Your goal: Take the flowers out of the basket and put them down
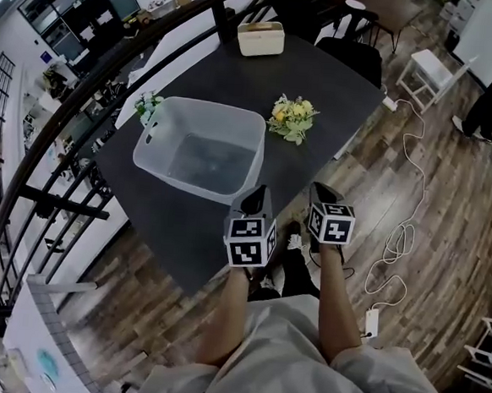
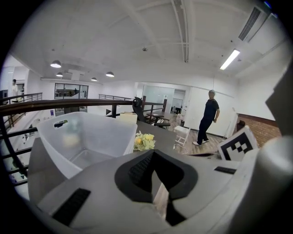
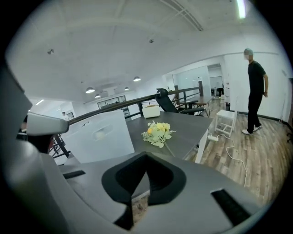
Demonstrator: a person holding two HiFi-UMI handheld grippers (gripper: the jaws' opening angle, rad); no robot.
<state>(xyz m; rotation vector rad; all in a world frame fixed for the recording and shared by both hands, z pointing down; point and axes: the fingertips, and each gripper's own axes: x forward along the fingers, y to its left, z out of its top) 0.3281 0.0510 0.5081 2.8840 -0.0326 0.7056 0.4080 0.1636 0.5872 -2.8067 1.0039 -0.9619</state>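
Two bunches lie outside the empty basket (image 1: 259, 147) on the dark table (image 1: 340, 76), yellow flowers (image 1: 292, 119) right of it, white flowers (image 1: 148, 106) by its left handle, so the left gripper (image 1: 254, 200) and right gripper (image 1: 322, 195), both closed on nothing, should probably withdraw without nudging the basket.

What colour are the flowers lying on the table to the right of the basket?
Yellow, with pale green leaves. The flowers show best in the head view.

Smooth, translucent plastic basket (image 1: 215, 107) on a matt dark grey bench (image 1: 323, 79), above a lightly glossy wood-plank floor (image 1: 456, 216)
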